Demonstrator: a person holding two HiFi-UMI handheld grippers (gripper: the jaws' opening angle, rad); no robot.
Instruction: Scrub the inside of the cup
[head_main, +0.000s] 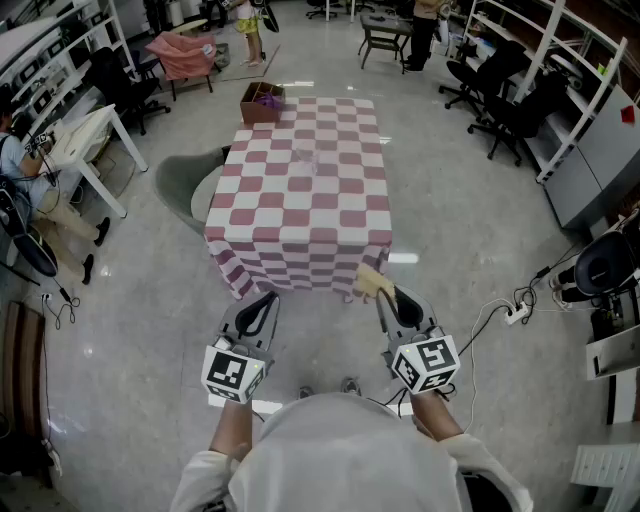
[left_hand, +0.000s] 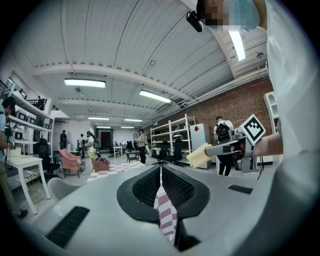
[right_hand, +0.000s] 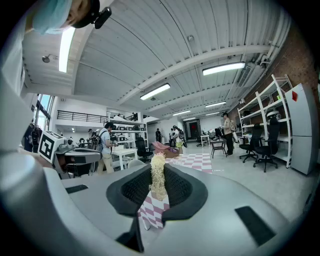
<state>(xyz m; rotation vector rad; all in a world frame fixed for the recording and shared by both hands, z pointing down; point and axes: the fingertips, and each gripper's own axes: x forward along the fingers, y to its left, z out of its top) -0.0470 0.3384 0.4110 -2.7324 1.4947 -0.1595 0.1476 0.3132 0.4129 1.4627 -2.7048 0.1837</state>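
A small clear cup (head_main: 305, 159) shows faintly on the pink-and-white checkered table (head_main: 305, 215), near its middle. Both grippers hang level in front of the table's near edge, well short of the cup. My left gripper (head_main: 267, 298) is shut with nothing between its jaws; in the left gripper view its pads (left_hand: 150, 187) meet on a thin line. My right gripper (head_main: 386, 293) is shut on a yellow sponge (head_main: 368, 281), which stands edge-on between the pads (right_hand: 158, 175). The left gripper view also catches that sponge (left_hand: 200, 155) at its right.
A brown box (head_main: 262, 102) sits at the table's far left corner. A grey chair (head_main: 186, 186) stands at the table's left side, and a white desk (head_main: 88, 140) further left. Office chairs (head_main: 500, 110) and shelving line the right. A power strip (head_main: 516, 314) lies on the floor.
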